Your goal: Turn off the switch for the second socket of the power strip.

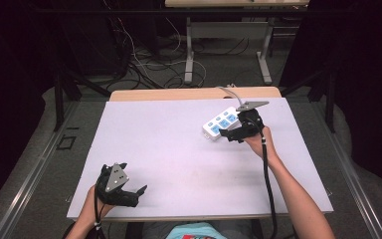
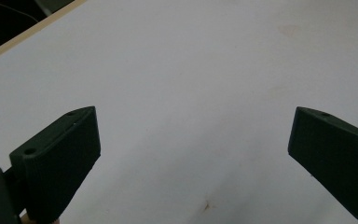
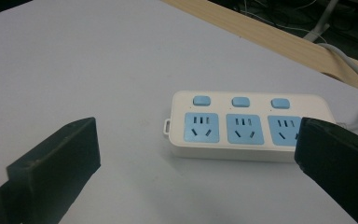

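Approach underway at a white-topped table point(image 1: 179, 149), where a person's right gripper point(image 1: 229, 133) hovers just near of a white power strip point(image 1: 221, 121) lying at the far right of the surface, its grey cord point(image 1: 229, 92) trailing off the far edge. In the right gripper view the power strip point(image 3: 249, 125) shows 3 blue sockets and 3 blue switches, lying flat between and beyond the wide-spread jaws, which have hold of nothing; the right jaw covers the strip's right end, though whether it touches cannot be told. The left gripper point(image 1: 132, 195) rests low at the near left, well apart from the strip, its jaws likewise spread wide over bare tabletop point(image 2: 191, 93) and gripping nothing. Judged from this, the step in hand is the reach toward the strip, with no grasp yet made. The next move likely calls for lowering the right gripper so its jaws straddle the strip's narrow body, then closing squarely without skidding it across the smooth surface.
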